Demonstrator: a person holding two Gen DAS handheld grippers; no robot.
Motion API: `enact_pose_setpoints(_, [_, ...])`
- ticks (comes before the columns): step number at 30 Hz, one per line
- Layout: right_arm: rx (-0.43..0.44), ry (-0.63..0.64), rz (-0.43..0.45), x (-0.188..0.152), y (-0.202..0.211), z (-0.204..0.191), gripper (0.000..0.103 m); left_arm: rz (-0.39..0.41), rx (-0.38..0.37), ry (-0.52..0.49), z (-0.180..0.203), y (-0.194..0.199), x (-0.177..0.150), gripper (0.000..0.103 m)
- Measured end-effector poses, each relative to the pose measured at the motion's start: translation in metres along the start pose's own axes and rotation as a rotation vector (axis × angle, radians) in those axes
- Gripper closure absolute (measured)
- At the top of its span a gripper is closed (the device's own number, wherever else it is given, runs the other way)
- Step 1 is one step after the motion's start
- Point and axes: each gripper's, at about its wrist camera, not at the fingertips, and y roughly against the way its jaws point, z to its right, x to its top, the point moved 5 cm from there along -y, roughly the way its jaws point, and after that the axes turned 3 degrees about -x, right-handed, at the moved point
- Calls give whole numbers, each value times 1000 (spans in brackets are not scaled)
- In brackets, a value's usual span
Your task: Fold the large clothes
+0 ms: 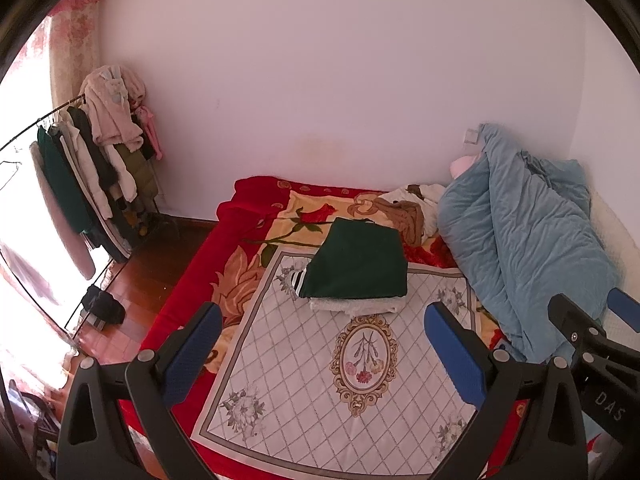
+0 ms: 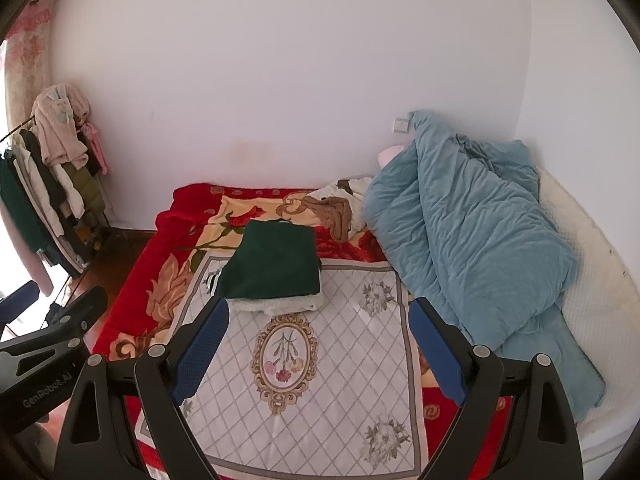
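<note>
A folded dark green garment lies on top of a folded white garment in the middle of the bed; the stack also shows in the right wrist view. A loose brown and white heap of clothes lies behind it by the wall, also visible in the right wrist view. My left gripper is open and empty, held above the bed in front of the stack. My right gripper is open and empty, beside the left one.
The bed has a red floral blanket with a grey quilted panel. A bunched blue duvet lies along the right side. A clothes rack with hanging garments stands at the left on the wooden floor, with a dark item on the floor.
</note>
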Motion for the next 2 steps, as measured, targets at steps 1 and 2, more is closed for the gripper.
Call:
enact_pose_setpoints(1, [0, -3, -5, -3, 1, 1, 10, -1, 6, 0, -1, -2, -1, 0])
enact_pose_setpoints(2, [2, -5, -13, -6, -1, 1, 10, -4, 8, 1, -2, -4, -2, 0])
